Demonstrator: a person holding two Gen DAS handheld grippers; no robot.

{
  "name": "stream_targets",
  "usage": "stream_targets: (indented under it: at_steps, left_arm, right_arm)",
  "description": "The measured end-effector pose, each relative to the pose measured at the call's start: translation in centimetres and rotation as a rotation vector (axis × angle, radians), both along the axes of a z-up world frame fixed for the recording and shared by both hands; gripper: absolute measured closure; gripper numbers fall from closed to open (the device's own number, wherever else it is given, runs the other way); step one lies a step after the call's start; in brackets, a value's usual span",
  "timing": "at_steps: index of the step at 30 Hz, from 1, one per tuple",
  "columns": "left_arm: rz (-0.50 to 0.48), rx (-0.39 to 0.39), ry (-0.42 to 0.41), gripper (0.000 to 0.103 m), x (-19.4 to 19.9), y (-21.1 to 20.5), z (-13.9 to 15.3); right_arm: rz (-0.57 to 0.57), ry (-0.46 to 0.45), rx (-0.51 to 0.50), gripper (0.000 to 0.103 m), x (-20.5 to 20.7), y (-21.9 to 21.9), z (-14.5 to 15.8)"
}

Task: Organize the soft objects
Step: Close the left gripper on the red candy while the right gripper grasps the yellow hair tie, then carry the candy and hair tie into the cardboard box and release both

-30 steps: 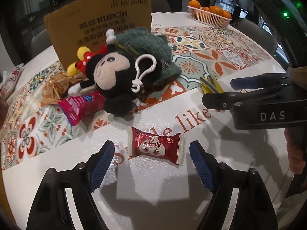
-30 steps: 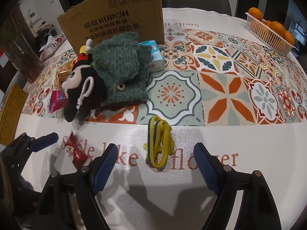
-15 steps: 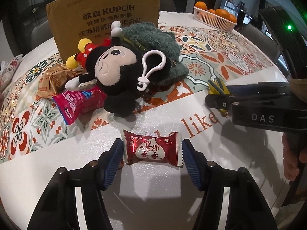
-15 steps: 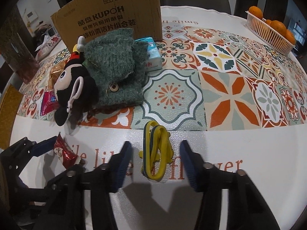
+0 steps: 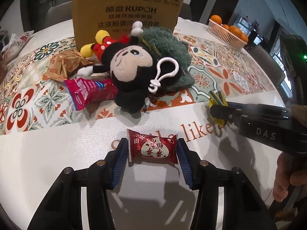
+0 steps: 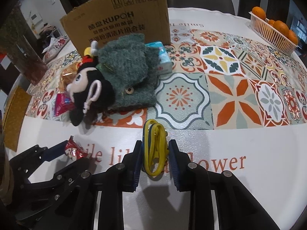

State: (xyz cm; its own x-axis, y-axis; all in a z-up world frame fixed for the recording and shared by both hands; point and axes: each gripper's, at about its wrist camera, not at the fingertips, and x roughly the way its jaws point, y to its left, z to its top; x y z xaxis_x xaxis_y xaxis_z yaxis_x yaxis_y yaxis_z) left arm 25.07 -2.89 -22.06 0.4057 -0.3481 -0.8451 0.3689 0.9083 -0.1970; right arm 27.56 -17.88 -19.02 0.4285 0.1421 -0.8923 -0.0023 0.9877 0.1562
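I judge the red snack packet (image 5: 152,148) light, crinkly and crushable, best pinched across its sealed ends, and my left claw (image 5: 152,154), held low and level, has closed onto it, while my right claw (image 6: 155,158) likewise clamps the limp yellow bands (image 6: 153,145).

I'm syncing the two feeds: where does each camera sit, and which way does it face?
Left wrist: on the left gripper, looking forward over the table at a red candy packet between its pads; the person's hand holds the right gripper at right.
Right wrist: on the right gripper, facing yellow bands; left gripper at lower left.
Shared: plush mouse, green knit, cardboard box, orange basket.
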Motion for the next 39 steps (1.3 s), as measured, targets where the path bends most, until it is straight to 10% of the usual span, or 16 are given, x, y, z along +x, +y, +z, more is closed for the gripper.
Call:
stream_targets:
  at_steps: [39]
  left_arm:
    - [0.191, -0.043, -0.437, 0.052, 2.9, 2.5, 17.6]
  right_arm:
    - [0.045, -0.417, 0.051, 0.074, 2.1, 1.9, 15.8]
